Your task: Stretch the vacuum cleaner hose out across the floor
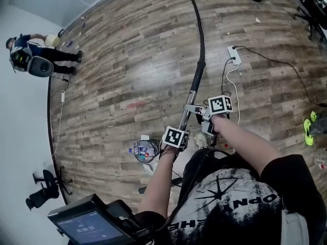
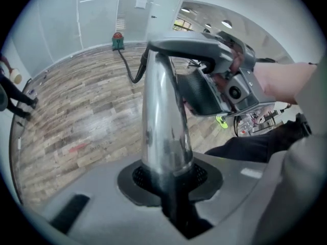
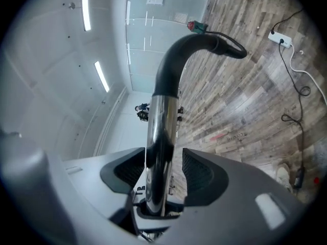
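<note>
The vacuum's chrome wand [image 1: 190,103] rises in front of me and joins the black hose [image 1: 201,34], which runs away over the wooden floor and out of the head view's top edge. My left gripper [image 1: 183,129] is shut on the wand's lower part; in the left gripper view its pads clamp the chrome tube [image 2: 161,116]. My right gripper [image 1: 198,109] sits higher on the wand. There the jaws stand apart round the tube [image 3: 161,121], with a gap at the right pad. The hose [image 3: 189,50] bends toward the small red-and-green vacuum body [image 3: 196,27] by the far wall.
A white power strip [image 1: 234,55] with trailing cables lies on the floor to the right. A person [image 1: 36,55] bends over at the far left wall. A clear container [image 1: 145,149] sits by my feet, and black stands [image 1: 46,188] are at lower left.
</note>
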`<state>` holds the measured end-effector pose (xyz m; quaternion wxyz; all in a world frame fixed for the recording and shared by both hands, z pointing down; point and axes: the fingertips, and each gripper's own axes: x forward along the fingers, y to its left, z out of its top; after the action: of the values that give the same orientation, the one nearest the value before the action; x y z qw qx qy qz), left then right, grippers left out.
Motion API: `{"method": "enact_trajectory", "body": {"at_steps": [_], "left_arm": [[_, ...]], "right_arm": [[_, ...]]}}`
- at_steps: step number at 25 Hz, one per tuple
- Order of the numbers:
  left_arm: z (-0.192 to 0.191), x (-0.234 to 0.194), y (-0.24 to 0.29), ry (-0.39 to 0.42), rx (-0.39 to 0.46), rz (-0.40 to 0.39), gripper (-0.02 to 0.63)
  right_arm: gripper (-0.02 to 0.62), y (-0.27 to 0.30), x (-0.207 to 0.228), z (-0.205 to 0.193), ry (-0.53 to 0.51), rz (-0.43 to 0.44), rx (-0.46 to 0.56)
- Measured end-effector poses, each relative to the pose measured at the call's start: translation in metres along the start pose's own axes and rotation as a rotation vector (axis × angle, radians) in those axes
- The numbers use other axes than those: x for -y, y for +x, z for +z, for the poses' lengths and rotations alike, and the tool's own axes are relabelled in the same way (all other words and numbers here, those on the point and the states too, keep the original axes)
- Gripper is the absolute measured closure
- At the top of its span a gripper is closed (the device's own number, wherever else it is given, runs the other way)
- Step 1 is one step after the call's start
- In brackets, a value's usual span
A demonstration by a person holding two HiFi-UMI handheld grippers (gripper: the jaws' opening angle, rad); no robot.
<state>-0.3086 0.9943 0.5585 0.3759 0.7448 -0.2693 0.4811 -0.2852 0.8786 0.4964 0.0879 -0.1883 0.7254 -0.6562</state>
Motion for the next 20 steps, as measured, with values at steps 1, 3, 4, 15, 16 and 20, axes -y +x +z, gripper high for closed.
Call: {"method": "enact_trajectory", "body": {"at_steps": [1,3,4,15,16,20], "left_arm": [[0.001,0.001,-0.001,-0.018,0.006,0.007,0.519],[0.0,0.005,0.005,-0.068,0.015,0.014,0.518],[0.0,0.009,0.011,-0.093,0.019,0.017,0.519],[-0.047,0.037,0.114,-0.179,-0.046,-0.012,0.52],[-0.051,0.034,0.123,-0.177,-0.053,-0.018,0.52],[-0.065,0.019,0.157,-0.141,-0.07,-0.017,0.52]], "right_arm": [[0.366,-0.012,0.0,-0.002,-0.001,0.006,-0.011],[0.365,-0.044,-0.001,-0.008,-0.023,0.023,-0.028],[0.367,-0.062,-0.002,-0.01,-0.038,0.033,-0.033],[0.589,-0.163,0.026,-0.019,-0.383,0.033,-0.047],[0.589,-0.161,0.028,-0.019,-0.427,0.028,-0.063],[0.589,-0.149,0.034,-0.023,-0.552,0.042,-0.116]]}}
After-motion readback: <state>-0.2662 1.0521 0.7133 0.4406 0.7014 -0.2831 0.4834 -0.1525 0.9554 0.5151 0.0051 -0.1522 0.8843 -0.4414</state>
